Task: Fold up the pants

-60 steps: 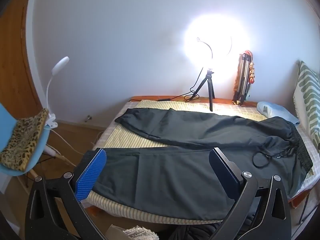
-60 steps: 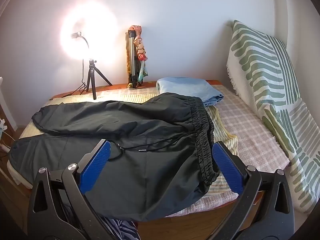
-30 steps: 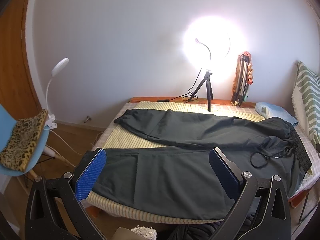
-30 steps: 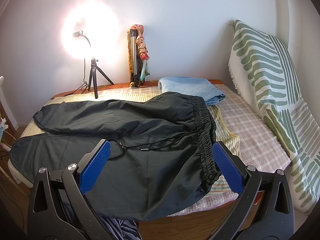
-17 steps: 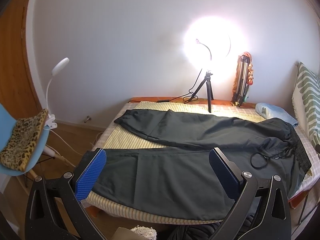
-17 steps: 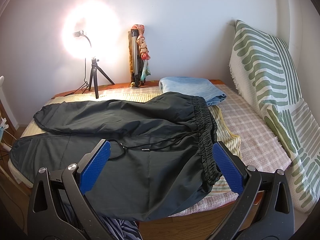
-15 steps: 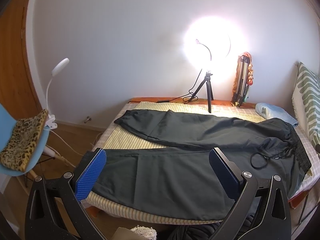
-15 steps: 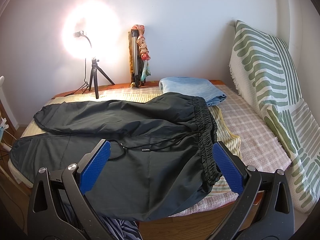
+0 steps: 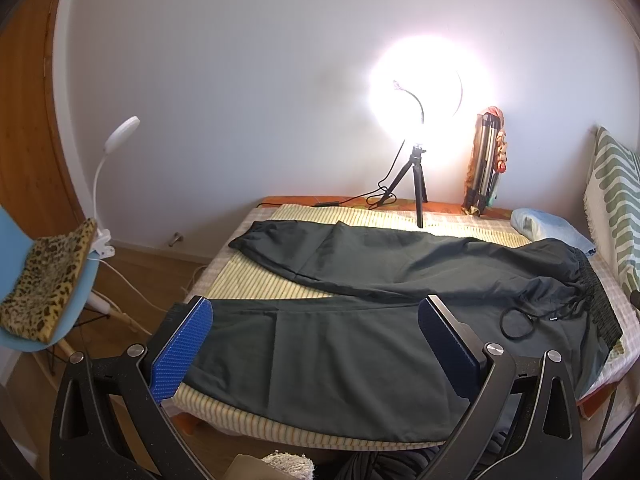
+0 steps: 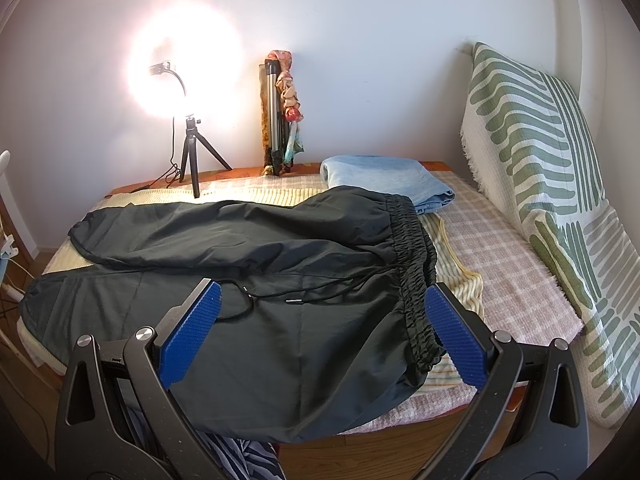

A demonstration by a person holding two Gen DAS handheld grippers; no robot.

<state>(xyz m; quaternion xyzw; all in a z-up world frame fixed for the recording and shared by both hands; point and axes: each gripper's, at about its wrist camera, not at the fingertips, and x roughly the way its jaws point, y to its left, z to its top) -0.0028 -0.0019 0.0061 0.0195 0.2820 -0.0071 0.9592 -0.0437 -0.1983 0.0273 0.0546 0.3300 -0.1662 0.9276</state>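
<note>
Black pants [image 9: 360, 280], unfolded: spread flat across bed [image 9: 248, 280], legs apart, waistband [image 10: 416, 264] toward striped pillow [image 10: 532, 152]. Left gripper [image 9: 316, 332], right gripper [image 10: 320, 320]: fingers spread wide, empty, held above the near pant leg.

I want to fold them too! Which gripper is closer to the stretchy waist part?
The right gripper. The pants' elastic waistband lies right beside its right finger, while the left gripper faces the legs.

No text, label, brand, number or sign is showing legibly in either wrist view; nothing is reading clearly on any surface in the two frames.
</note>
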